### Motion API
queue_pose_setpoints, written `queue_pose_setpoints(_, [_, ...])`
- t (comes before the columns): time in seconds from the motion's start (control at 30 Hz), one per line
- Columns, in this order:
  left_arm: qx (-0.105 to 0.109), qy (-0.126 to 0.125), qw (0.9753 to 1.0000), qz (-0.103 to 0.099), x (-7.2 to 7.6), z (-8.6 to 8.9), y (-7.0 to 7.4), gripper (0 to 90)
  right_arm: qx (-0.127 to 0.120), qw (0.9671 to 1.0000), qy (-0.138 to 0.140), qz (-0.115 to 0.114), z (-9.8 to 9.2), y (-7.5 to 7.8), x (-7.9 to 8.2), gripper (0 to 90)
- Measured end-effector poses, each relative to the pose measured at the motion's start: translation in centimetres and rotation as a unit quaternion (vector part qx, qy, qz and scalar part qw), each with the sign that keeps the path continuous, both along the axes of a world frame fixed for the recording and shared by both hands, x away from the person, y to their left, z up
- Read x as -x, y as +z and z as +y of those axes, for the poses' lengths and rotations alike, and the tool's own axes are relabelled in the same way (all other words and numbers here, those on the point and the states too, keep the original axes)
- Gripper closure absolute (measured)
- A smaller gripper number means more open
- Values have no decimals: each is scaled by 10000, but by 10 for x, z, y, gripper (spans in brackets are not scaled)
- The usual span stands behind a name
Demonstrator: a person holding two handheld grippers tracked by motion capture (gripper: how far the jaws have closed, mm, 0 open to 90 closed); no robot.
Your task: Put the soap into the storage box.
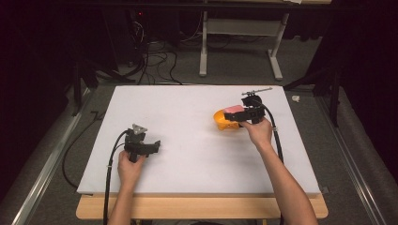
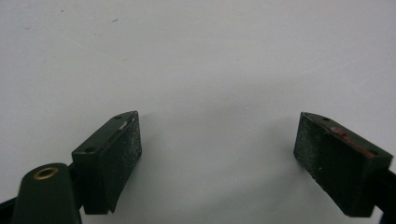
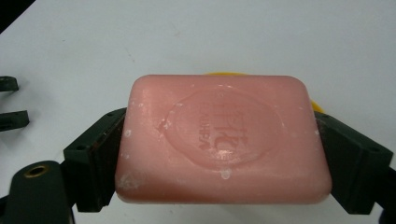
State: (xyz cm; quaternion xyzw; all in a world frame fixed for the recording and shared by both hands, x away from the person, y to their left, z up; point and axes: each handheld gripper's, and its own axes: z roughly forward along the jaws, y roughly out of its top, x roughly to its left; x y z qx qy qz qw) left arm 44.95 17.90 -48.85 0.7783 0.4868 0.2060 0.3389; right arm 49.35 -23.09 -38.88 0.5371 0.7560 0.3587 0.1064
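In the right gripper view the pink soap bar (image 3: 223, 140), clamped between the jaws, covers nearly all of the yellow dish (image 3: 224, 73) beyond it, leaving a thin rim above the bar and a sliver by the right-hand jaw; the embossed lettering on the bar is too worn to read; both jaws are cut off by the bottom edge; far left of the jaws, two dark tips (image 3: 11, 102) are cropped by the frame, unidentifiable.

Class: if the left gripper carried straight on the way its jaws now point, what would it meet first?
Probably the white table surface: the left gripper has open, empty jaws, angled down onto bare white, though the depth is unclear.
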Motion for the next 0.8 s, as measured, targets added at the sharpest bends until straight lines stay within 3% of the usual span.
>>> queue_pose_setpoints(0.5, [12,8,10000,-5,0,0,0,153,232,9989,-136,384,11,-18,-20,136])
queue_pose_setpoints(0.8, [9,9,10000,-7,0,0,0,153,175,9974,-278,645,11,-29,-28,136])
